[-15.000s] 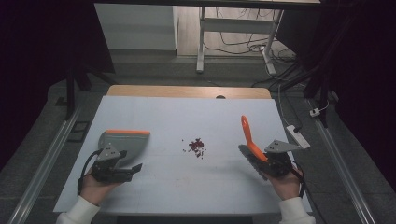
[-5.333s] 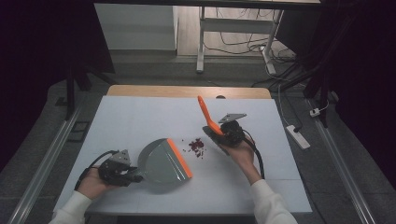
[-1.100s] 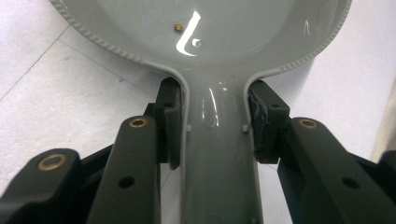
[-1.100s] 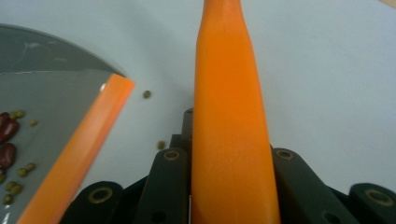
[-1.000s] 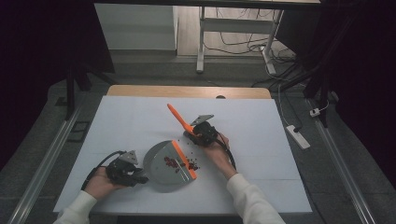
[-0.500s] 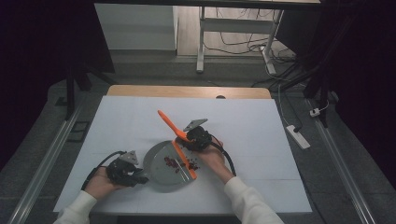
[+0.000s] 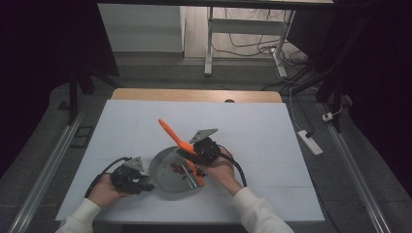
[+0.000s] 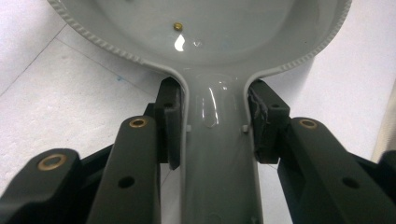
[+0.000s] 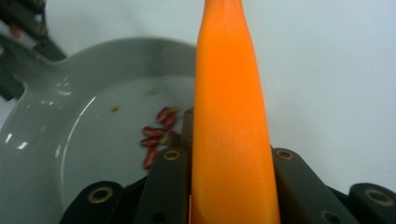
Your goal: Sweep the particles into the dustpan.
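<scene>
A grey dustpan [image 7: 165, 177] with an orange lip [image 7: 198, 175] lies on the white table. My left gripper [image 7: 142, 183] is shut on its handle [image 8: 217, 158], and the pads [image 8: 170, 123] press both sides of it. Several red beans [image 7: 179, 170] lie inside the pan [image 9: 70, 140]. My right gripper [image 7: 195, 154] hovers at the pan's lip, shut on a brush's orange handle [image 7: 170, 132], which slants up and to the left. In the right gripper view the handle [image 9: 231, 116] rises between the jaws, with the beans [image 9: 156, 135] to its left. The brush head is hidden.
The white sheet [image 7: 272, 145] covers the table, with a wooden strip [image 7: 194, 95] at its far edge. A white power strip [image 7: 309, 142] lies on the floor at the right. Metal rails [image 7: 48, 170] run along both sides. A table frame and cables stand beyond.
My right gripper has drawn the brush nearer to the person along the pan's lip, and the handle has tilted further left. The left gripper and dustpan stayed put.
</scene>
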### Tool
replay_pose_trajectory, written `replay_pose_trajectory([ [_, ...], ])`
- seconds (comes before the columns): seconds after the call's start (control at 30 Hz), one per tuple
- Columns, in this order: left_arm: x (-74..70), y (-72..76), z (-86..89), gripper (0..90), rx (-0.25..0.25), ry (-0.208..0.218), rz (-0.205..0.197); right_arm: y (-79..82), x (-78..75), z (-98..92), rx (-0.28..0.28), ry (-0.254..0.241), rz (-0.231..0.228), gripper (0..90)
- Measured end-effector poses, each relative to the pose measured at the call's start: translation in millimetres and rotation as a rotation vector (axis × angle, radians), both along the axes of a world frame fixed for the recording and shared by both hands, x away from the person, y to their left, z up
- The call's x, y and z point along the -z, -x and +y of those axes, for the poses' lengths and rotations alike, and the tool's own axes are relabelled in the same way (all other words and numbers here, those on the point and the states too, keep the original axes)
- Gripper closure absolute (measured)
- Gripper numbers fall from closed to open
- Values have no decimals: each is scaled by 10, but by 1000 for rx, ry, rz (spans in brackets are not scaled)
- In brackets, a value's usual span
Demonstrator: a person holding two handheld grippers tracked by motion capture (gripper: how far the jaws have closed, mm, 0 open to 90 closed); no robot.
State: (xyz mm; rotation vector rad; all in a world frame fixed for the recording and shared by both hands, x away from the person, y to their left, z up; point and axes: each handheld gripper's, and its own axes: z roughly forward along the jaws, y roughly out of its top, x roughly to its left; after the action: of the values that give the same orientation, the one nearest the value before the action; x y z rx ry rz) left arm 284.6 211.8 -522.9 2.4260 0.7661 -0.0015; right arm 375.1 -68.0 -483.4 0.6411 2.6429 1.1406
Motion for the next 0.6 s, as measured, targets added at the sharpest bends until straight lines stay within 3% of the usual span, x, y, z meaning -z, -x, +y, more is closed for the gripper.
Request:
replay_pose_trajectory([
  [0.13, 1, 1, -2, 617, 0, -1, 2, -67, -63, -217, 83, 17, -29, 768],
  [0.3, 1, 3, -1, 616, -1, 0, 2, -132, 21, -406, 144, 71, -19, 768],
  [0.4, 0, 27, -5, 617, 1, -2, 2, -71, 79, -508, 187, 67, 18, 768],
  [0.6, -8, 37, 8, 617, 4, 9, 4, 59, 88, -644, 208, 76, 13, 768],
])
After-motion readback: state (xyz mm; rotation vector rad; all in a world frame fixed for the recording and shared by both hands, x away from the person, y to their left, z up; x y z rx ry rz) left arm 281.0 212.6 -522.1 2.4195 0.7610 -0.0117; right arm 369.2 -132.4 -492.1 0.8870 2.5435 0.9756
